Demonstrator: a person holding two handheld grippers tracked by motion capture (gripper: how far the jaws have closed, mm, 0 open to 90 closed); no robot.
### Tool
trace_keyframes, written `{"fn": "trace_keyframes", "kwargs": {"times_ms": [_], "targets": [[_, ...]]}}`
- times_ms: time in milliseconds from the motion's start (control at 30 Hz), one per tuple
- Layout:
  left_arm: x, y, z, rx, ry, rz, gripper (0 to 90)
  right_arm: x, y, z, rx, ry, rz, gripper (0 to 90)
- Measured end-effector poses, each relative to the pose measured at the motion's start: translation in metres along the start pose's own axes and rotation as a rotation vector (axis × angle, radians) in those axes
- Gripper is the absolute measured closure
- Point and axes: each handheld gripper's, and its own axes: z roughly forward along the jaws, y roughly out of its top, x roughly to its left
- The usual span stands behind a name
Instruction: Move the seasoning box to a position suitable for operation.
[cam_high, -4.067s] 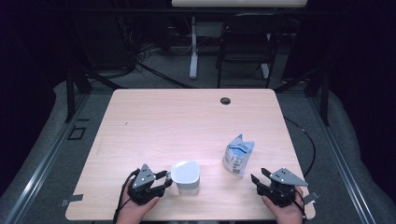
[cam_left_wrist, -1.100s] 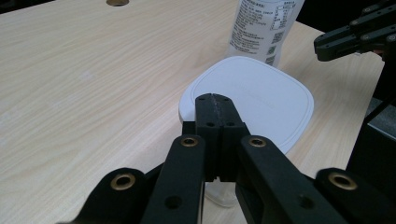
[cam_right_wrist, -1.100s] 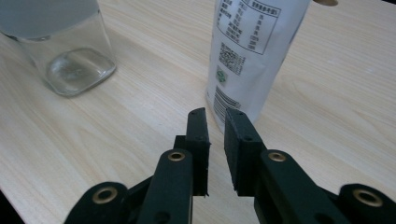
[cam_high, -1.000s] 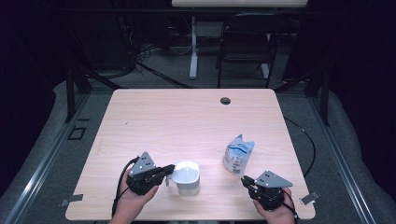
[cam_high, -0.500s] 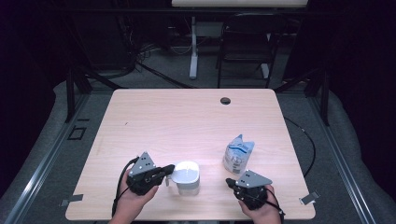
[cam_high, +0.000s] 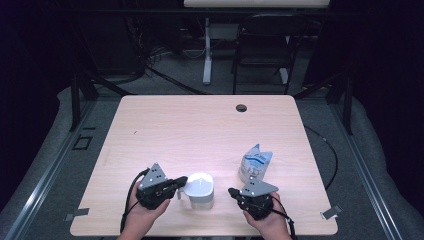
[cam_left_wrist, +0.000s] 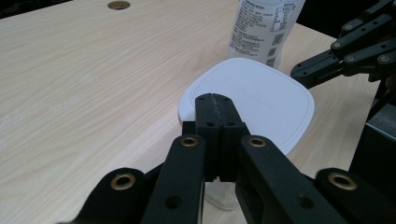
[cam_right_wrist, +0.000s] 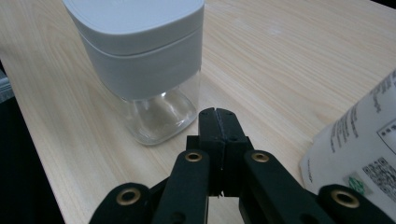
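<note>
Standing near the front edge of a pale wood table (cam_high: 200, 125), the jar (cam_high: 201, 189) sat between left gripper (cam_high: 181, 182) and right gripper (cam_high: 233, 192), both jaws together, empty; pouch (cam_high: 254, 164) just beside, dark room, chair (cam_high: 262, 45) behind.

In the left gripper view, the left tool (cam_left_wrist: 215, 105) covered the near edge of the white lid (cam_left_wrist: 261, 100), the jar's clear body showed as a sliver at the bottom of the frame, and the printed pouch (cam_left_wrist: 264, 28) was cut off by the top edge. In the right gripper view the jar (cam_right_wrist: 144, 65) lost its top to the upper edge, and the pouch (cam_right_wrist: 359, 158) ran off the right side. From the high view, the pouch's (cam_high: 255, 162) print was too small to read.
</note>
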Motion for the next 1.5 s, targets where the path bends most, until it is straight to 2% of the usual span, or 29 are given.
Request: {"fn": "trace_keyframes", "kwargs": {"times_ms": [167, 333, 667, 1133, 1500], "targets": [[0.000, -0.001, 0.001, -0.007, -0.001, -0.010, 90.0, 0.000, 0.004, 0.002, -0.028, 0.011, -0.001, 90.0], [-0.001, -0.001, 0.001, -0.012, 0.003, -0.008, 90.0, 0.002, 0.006, 0.004, -0.032, 0.011, -0.013, 90.0], [-0.001, -0.002, 0.001, -0.022, 0.003, -0.018, 90.0, 0.010, 0.016, 0.002, -0.063, 0.040, -0.018, 90.0], [-0.001, -0.003, 0.000, -0.020, 0.004, -0.014, 90.0, 0.017, 0.016, 0.011, -0.041, 0.073, -0.029, 90.0], [-0.001, -0.003, 0.000, -0.023, 0.006, -0.014, 90.0, 0.022, 0.017, 0.016, -0.037, 0.080, -0.048, 90.0]]}}
